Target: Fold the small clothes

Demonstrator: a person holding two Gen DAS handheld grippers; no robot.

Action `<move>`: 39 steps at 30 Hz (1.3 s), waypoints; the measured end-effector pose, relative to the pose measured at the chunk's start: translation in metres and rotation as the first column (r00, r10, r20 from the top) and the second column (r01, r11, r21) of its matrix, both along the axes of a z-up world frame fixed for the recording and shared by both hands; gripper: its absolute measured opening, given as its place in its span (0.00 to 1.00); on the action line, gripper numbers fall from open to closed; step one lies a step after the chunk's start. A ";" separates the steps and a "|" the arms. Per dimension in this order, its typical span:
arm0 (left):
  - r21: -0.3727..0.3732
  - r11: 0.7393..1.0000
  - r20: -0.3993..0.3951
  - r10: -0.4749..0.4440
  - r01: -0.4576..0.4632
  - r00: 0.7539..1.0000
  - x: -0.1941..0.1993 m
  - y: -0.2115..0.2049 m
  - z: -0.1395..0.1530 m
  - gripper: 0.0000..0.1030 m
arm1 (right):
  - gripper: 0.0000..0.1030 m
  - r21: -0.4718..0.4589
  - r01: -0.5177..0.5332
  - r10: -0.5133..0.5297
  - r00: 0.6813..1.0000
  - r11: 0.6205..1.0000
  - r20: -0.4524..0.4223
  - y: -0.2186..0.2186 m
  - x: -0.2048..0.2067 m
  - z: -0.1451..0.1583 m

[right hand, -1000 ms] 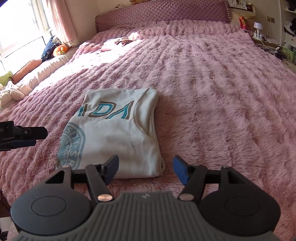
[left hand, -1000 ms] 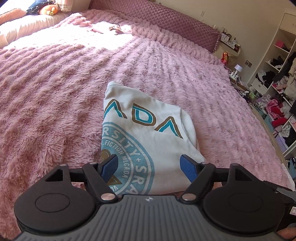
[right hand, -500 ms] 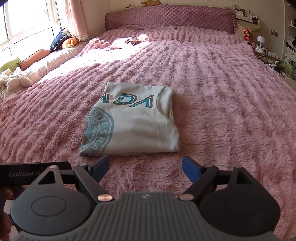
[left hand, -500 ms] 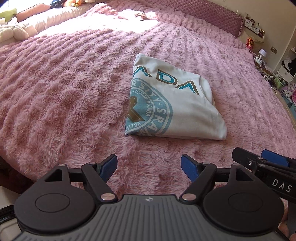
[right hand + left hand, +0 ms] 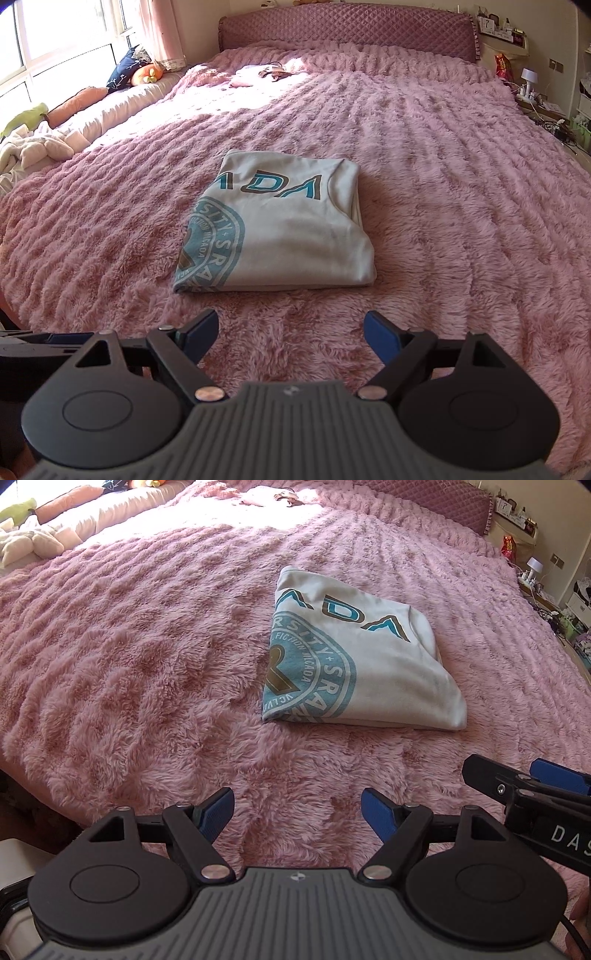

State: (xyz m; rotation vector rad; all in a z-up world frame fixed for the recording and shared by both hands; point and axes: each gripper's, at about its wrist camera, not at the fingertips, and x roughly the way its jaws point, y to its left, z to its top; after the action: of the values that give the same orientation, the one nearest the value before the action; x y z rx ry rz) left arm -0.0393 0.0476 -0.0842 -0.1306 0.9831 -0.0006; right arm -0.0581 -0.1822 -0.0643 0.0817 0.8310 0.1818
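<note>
Beyond both gaping tongs [image 5: 291,332] — folded shirt [image 5: 288,236].

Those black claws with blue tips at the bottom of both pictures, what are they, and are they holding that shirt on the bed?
They are hand-held grippers; a person carries one in each hand, no robot arm. Each has a camera looking along its fingers. One picture is from the left gripper, the other from the right gripper. A folded white T-shirt with teal print lies on the fluffy pink blanket. Both grippers are open, short of the shirt, holding nothing; the right one's jaws have just been opening.
</note>
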 end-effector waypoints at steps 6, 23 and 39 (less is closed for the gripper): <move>0.020 1.000 -0.024 0.001 -0.001 1.000 0.004 -0.003 -0.002 0.89 | 0.79 -0.008 0.000 0.000 1.000 1.000 -0.012 0.002 0.001 -0.003; 0.018 1.000 -0.042 -0.009 0.010 0.999 0.009 -0.003 -0.002 0.89 | 0.79 -0.010 0.009 -0.010 1.000 1.000 -0.024 0.002 0.004 -0.005; 0.042 0.999 -0.073 -0.028 0.032 0.997 0.017 -0.011 -0.005 0.89 | 0.79 0.000 0.042 -0.042 0.998 0.999 -0.048 -0.003 0.007 -0.011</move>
State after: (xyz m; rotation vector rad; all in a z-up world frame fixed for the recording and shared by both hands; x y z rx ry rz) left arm -0.0223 0.0370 -0.0892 -0.0763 1.0564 -0.0020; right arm -0.0509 -0.1853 -0.0749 0.1048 0.8761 0.1413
